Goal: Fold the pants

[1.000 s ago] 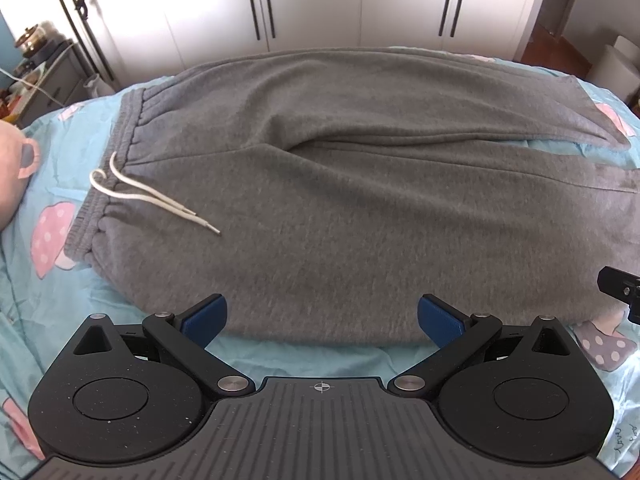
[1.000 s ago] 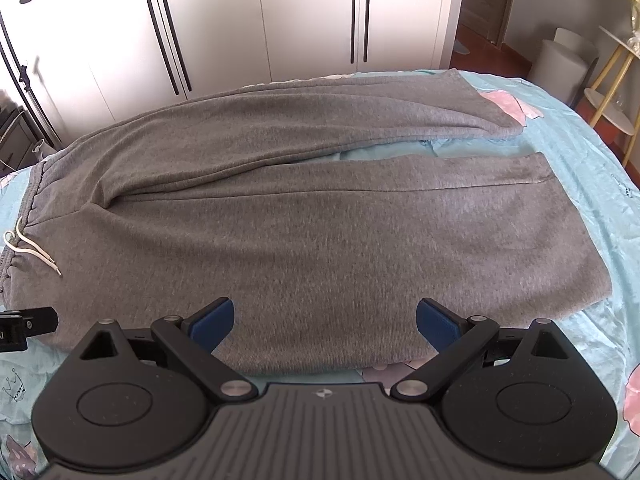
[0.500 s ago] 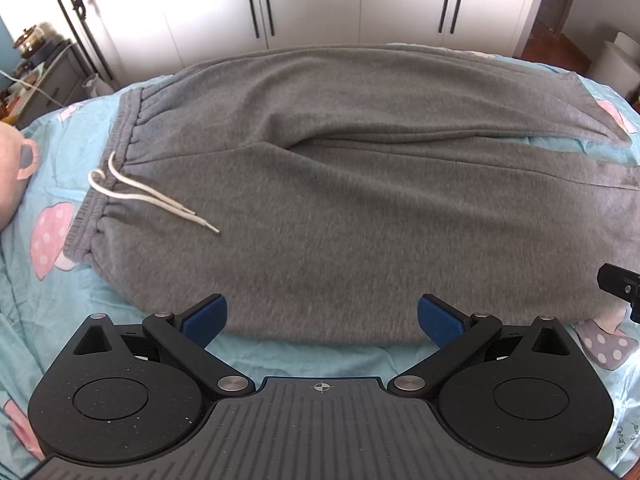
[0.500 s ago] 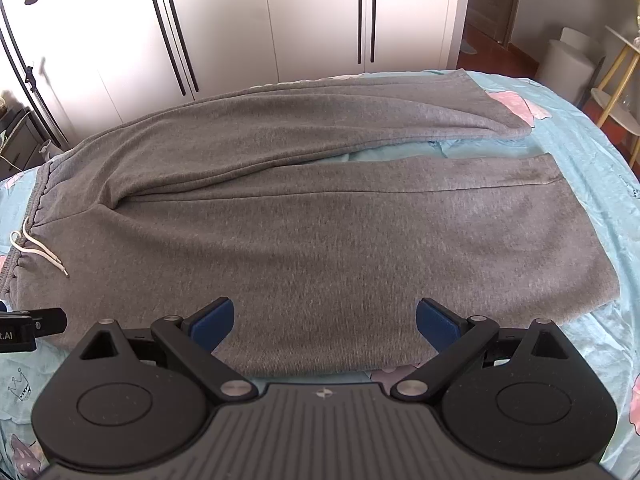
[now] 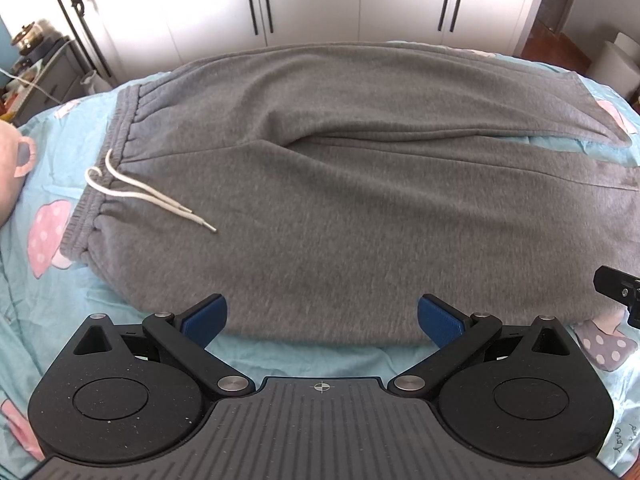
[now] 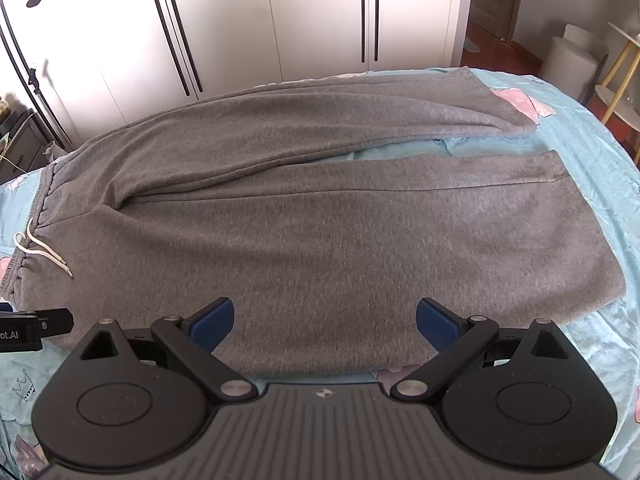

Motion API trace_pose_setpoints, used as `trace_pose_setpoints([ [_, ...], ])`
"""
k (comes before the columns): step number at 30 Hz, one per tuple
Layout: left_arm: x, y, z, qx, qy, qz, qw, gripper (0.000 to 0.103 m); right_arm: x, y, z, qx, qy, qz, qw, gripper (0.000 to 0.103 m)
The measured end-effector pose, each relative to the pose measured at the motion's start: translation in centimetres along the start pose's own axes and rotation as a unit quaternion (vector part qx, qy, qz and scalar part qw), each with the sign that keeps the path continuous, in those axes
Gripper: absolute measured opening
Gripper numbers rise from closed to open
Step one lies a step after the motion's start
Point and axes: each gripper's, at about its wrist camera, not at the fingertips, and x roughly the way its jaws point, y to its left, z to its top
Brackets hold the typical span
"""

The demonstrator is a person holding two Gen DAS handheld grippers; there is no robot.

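Observation:
Grey sweatpants [image 5: 340, 208] lie spread flat on a bed, waistband to the left with a white drawstring [image 5: 140, 196], both legs running right. They also fill the right wrist view [image 6: 320, 232], where the two leg ends part at the right. My left gripper [image 5: 322, 316] is open and empty at the near edge of the pants by the waist end. My right gripper [image 6: 325, 318] is open and empty over the near edge of the near leg. Each gripper's tip shows at the side of the other's view.
The bed has a light blue sheet [image 5: 56, 184] with pink mushroom prints. White wardrobe doors [image 6: 280, 20] stand behind the bed. A dark cabinet [image 5: 36, 76] is at the far left; a small round white and yellow table [image 6: 616, 76] stands at the far right.
The right gripper has shifted slightly so the pants sit a little lower and further right in its view. The left gripper has barely moved. Both stay open.

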Motion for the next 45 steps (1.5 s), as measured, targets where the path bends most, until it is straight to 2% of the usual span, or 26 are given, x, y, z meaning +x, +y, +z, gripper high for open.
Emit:
trace_pose_setpoints([
  [45, 0.30, -0.09, 0.15, 0.000, 0.006, 0.001, 1.0000, 0.103, 0.37, -0.17, -0.26, 0.002, 0.003, -0.005, 1.000, 0.098],
])
